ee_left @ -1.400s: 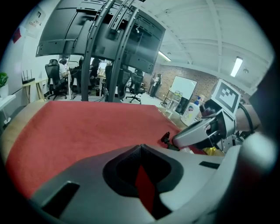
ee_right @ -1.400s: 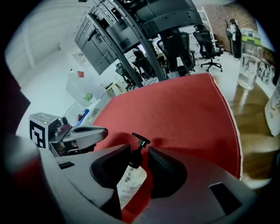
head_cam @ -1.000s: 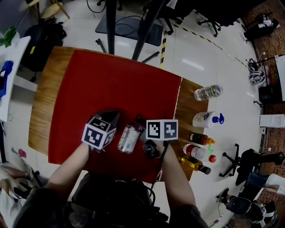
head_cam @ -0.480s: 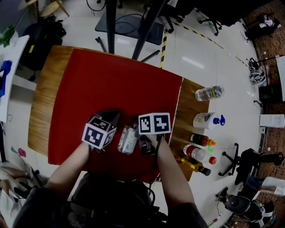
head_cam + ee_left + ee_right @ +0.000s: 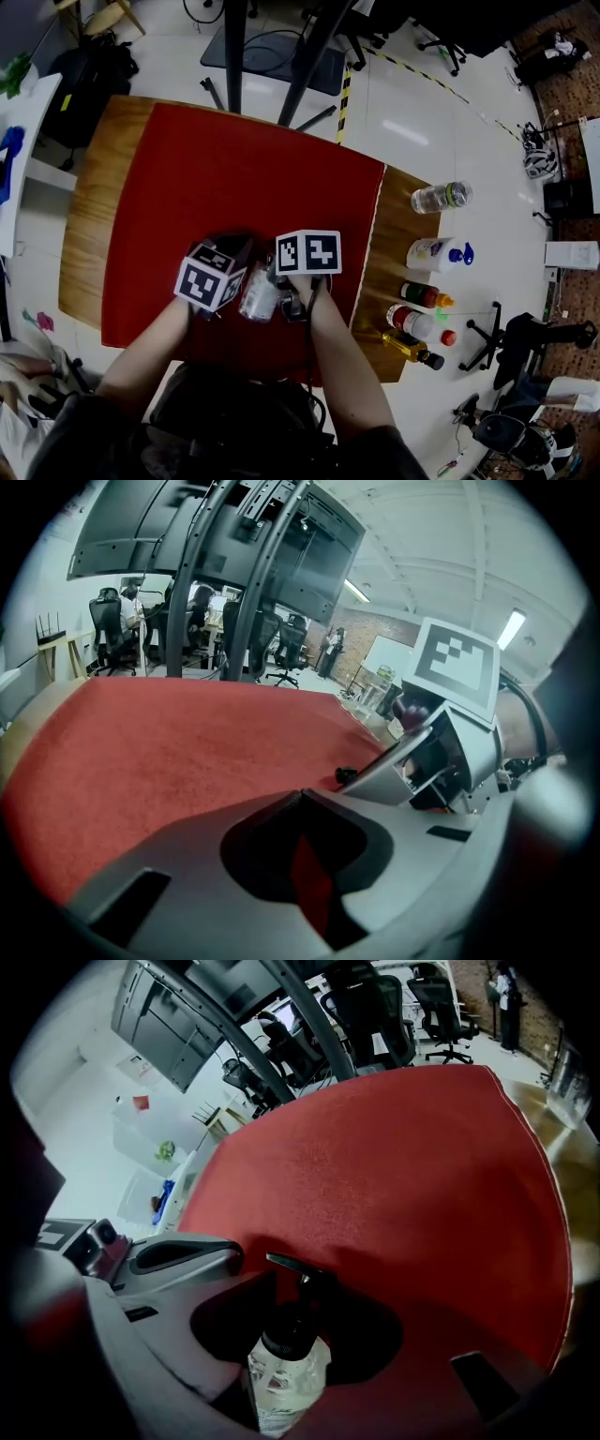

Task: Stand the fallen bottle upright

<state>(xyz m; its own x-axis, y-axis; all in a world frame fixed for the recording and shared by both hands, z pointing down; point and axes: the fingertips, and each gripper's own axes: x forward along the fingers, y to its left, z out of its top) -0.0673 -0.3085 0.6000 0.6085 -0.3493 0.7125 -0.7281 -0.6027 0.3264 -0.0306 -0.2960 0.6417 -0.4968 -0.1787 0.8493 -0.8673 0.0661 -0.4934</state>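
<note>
A clear pump bottle [image 5: 255,295] with a black pump head lies on the red cloth [image 5: 234,178] near the front edge, between my two grippers. In the right gripper view the bottle [image 5: 286,1377] sits in the gap between the jaws, its pump pointing away. My right gripper [image 5: 286,281] straddles it and its jaws are closing; they stand wider than the bottle and I see no pad pressing on it. My left gripper [image 5: 228,251] is just left of the bottle, its jaw tips [image 5: 300,797] together with nothing between them. The right gripper [image 5: 441,752] shows beside it.
Along the bare wooden strip [image 5: 394,225] at the table's right stand a water bottle [image 5: 438,196], a white pump bottle [image 5: 433,251] and several sauce bottles [image 5: 422,293]. A black frame's legs [image 5: 234,47] rise behind the table. Office chairs stand further back.
My right gripper has moved left and down, from beside the bottle to over it. The bottle has shifted slightly left. The left gripper has stayed put.
</note>
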